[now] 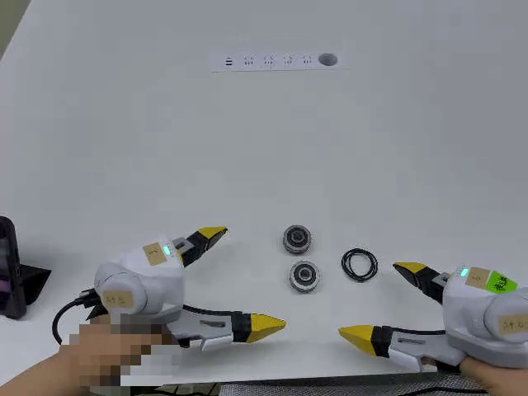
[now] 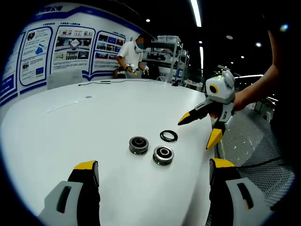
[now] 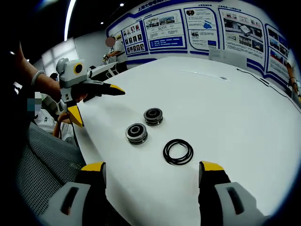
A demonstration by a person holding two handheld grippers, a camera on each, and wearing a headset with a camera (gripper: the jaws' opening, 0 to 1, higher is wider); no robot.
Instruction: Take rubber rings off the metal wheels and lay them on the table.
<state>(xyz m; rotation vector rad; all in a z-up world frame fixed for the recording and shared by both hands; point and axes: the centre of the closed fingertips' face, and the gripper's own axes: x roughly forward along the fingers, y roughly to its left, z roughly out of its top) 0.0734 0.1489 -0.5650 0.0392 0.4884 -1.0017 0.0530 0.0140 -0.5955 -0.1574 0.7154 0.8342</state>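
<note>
Two metal wheels sit on the white table: the far wheel (image 1: 297,238) (image 2: 139,145) (image 3: 153,116) and the near wheel (image 1: 304,275) (image 2: 163,155) (image 3: 136,133). Black rubber rings (image 1: 360,265) (image 2: 169,136) (image 3: 178,151) lie flat on the table, right of the wheels. My left gripper (image 1: 247,279) (image 2: 153,170) (image 3: 96,104) stands open left of the wheels, holding nothing. My right gripper (image 1: 381,302) (image 3: 153,169) (image 2: 199,129) is open too, near the front edge just right of the rings, empty.
A white power strip (image 1: 274,60) lies at the far side of the table. A dark device on a stand (image 1: 10,268) is at the left edge. People stand by shelving beyond the table (image 2: 131,54).
</note>
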